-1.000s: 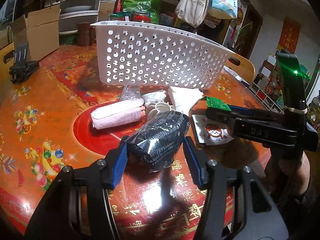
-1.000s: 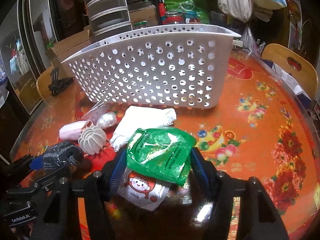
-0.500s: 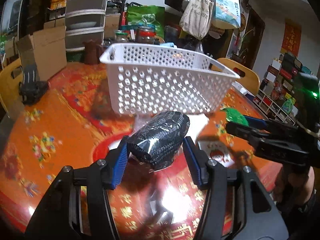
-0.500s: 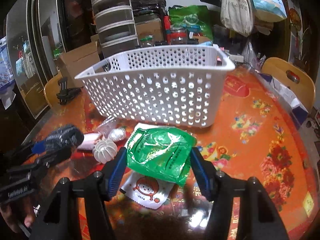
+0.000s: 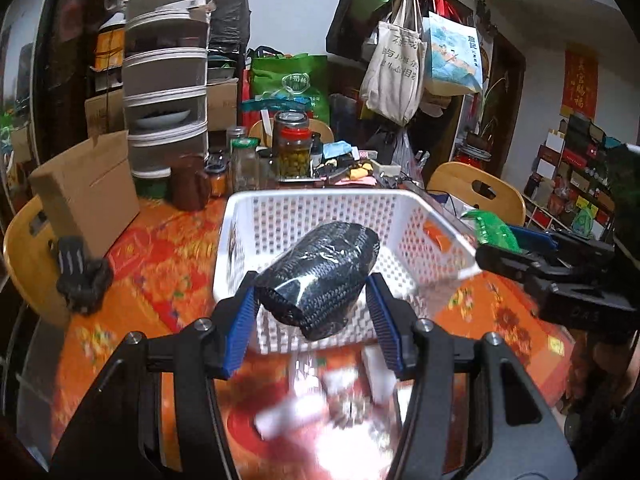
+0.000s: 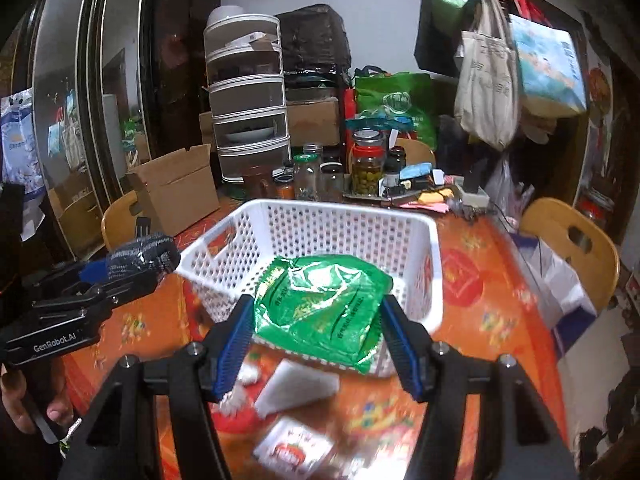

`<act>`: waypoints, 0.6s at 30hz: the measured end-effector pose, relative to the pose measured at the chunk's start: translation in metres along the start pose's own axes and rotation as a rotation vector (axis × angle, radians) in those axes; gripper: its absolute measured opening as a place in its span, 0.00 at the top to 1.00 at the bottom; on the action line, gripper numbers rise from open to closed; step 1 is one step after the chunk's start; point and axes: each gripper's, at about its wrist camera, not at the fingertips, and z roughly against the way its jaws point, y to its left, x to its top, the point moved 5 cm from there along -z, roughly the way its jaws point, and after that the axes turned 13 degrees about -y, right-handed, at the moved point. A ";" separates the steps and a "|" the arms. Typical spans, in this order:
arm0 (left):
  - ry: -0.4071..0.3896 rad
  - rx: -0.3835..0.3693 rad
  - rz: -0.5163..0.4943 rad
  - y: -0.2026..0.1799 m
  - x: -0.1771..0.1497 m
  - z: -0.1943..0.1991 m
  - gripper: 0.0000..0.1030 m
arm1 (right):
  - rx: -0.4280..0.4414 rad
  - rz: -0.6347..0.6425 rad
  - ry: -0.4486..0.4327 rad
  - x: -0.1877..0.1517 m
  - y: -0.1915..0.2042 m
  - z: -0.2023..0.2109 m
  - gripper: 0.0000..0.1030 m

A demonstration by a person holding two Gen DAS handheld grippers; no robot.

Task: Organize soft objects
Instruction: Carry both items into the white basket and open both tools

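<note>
Glossy green packet (image 6: 320, 304) (crinkly), perforated plastic basket (image 6: 304, 220)

Cluttered home dining room, round counter (image 5: 168, 256) under a red and orange festive print cloth, glass jar of green pickles (image 5: 295, 148), stacked grey lidded food containers (image 5: 166, 84), canvas tote bags (image 5: 394, 68) hung on a coat stand, wooden chairs (image 6: 576, 244), brown cardboard box (image 5: 86, 192).
</note>
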 end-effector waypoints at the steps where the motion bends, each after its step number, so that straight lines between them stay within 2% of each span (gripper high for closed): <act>1: 0.009 0.002 0.001 0.000 0.009 -0.006 0.50 | -0.006 0.004 0.017 0.008 -0.004 -0.012 0.39; 5: 0.110 0.017 0.022 0.002 0.031 -0.058 0.50 | -0.009 -0.015 0.107 0.016 -0.018 -0.058 0.39; 8: 0.220 0.039 0.027 0.004 0.032 -0.105 0.50 | -0.019 -0.041 0.204 0.012 -0.033 -0.098 0.39; 12: 0.376 0.082 0.046 0.014 0.014 -0.160 0.50 | -0.048 -0.052 0.351 -0.006 -0.047 -0.143 0.39; 14: 0.431 0.095 0.058 0.016 -0.001 -0.177 0.50 | -0.053 -0.049 0.395 -0.016 -0.049 -0.154 0.39; 18: 0.484 0.104 0.063 0.019 -0.023 -0.200 0.50 | -0.076 -0.020 0.463 -0.031 -0.051 -0.173 0.39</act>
